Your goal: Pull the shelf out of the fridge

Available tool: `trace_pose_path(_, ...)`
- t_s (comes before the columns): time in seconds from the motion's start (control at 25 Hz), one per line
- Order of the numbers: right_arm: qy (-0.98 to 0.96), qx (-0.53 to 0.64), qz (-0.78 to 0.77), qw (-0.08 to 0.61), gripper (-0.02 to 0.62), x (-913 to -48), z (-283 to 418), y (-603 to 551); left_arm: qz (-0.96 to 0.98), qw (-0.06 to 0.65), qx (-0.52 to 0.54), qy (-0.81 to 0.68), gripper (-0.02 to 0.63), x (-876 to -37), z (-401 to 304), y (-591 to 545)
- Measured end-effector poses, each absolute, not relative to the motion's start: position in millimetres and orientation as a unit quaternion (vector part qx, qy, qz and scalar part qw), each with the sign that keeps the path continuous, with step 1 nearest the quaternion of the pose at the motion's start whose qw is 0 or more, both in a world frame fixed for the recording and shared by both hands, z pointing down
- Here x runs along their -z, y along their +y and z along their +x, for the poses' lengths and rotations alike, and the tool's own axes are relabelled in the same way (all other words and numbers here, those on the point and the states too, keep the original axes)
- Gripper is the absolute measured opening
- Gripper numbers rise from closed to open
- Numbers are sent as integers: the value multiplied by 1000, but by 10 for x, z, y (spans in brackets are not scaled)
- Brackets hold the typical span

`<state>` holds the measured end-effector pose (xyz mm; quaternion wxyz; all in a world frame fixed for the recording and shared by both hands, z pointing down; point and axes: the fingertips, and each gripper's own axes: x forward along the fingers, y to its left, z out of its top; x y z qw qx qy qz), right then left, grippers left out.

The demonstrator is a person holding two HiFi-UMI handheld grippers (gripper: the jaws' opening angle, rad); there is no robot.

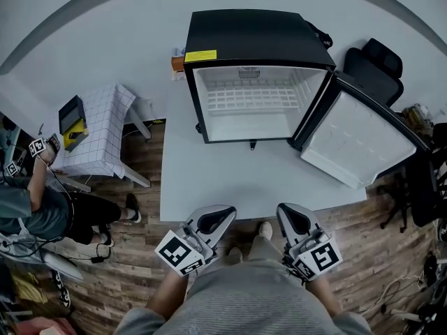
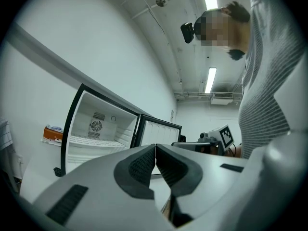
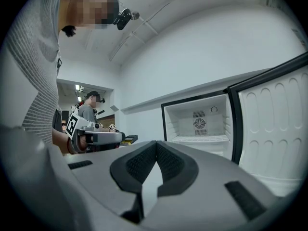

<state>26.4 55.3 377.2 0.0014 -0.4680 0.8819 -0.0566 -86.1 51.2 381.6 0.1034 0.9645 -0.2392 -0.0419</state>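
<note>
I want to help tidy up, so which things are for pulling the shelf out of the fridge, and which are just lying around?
For the job: fridge, open door, white shelf inside, left gripper, right gripper.
Just lying about: side table with checked cloth, yellow-and-black box on it, black chair.

We see a white table [image 1: 209, 187] standing on a wood-plank floor [image 1: 133, 257]. A black fridge [image 1: 255, 37] sits directly on the table at 12 o'clock. Its door [image 1: 360, 142] is swung open toward 2 o'clock, with the outer end past the table's edge. Inside the fridge a white wire shelf [image 1: 255, 98] sits level. On the floor at 9 o'clock is a small table with a grid cloth [image 1: 105, 128], and a black-and-yellow item [image 1: 72, 121] lies on it. A black chair [image 1: 374, 72] is at 2 o'clock.
</note>
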Motion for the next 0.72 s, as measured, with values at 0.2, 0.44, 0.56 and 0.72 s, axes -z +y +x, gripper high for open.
trace_pose_path(0.2, 886, 58, -459, -1, 6, -3802, 348, 397, 963, 101, 43, -247, 11, -3804, -767, 384)
trace_pose_path(0.44, 892, 59, -448, -4, 6, -3816, 445, 225, 962, 97, 35, -253, 11, -3840, -621, 209)
trace_pose_path(0.56, 894, 57, -445, -7, 6, -3810, 494, 155, 962, 97, 35, -251, 11, -3823, -533, 155)
trace_pose_path(0.72, 895, 54, -442, -15, 6, -3830, 529, 58, 964, 93, 25, -249, 11, -3873, -446, 97)
